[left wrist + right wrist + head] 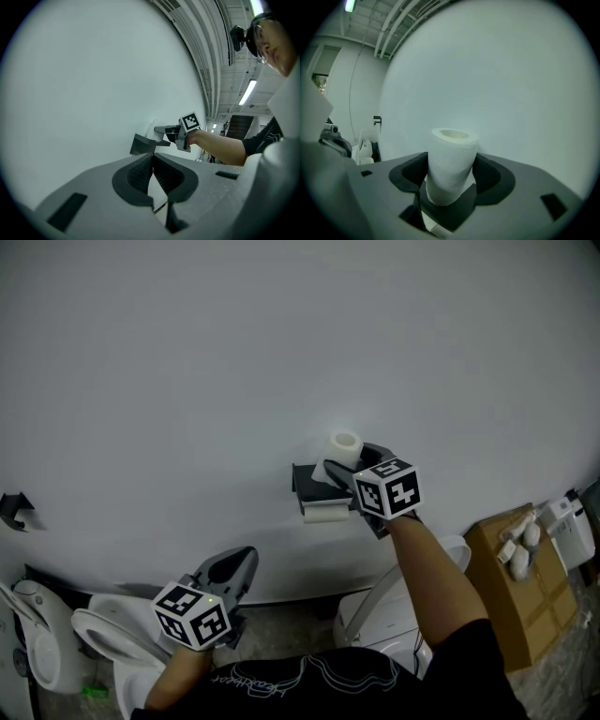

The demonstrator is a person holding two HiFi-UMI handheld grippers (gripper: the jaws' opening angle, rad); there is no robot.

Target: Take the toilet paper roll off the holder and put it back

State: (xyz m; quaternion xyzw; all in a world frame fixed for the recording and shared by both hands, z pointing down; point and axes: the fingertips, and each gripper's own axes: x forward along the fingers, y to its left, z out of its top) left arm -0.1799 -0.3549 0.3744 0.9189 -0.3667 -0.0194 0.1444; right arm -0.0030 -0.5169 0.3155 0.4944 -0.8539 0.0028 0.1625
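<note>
1. Pick-up step: right claw (pixel 339 465) is gripping the toilet paper roll (pixel 451 159), with its pads touching both sides. The roll is sitting on top of the holder (pixel 305 482) on the wall, mid-frame in the head view.
2. Next move, probably: lifting it straight up and clear, squeezing lightly because the paper looks soft.
3. The roll is standing upright, long axis vertical, core hole facing up.
4. Left claw (pixel 234 568) is hanging lower left, closed and holding nothing.

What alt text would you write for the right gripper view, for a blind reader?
A white toilet paper roll stands upright between the two dark jaws of the right gripper, which press against its sides. Behind it is a plain white wall.
</note>
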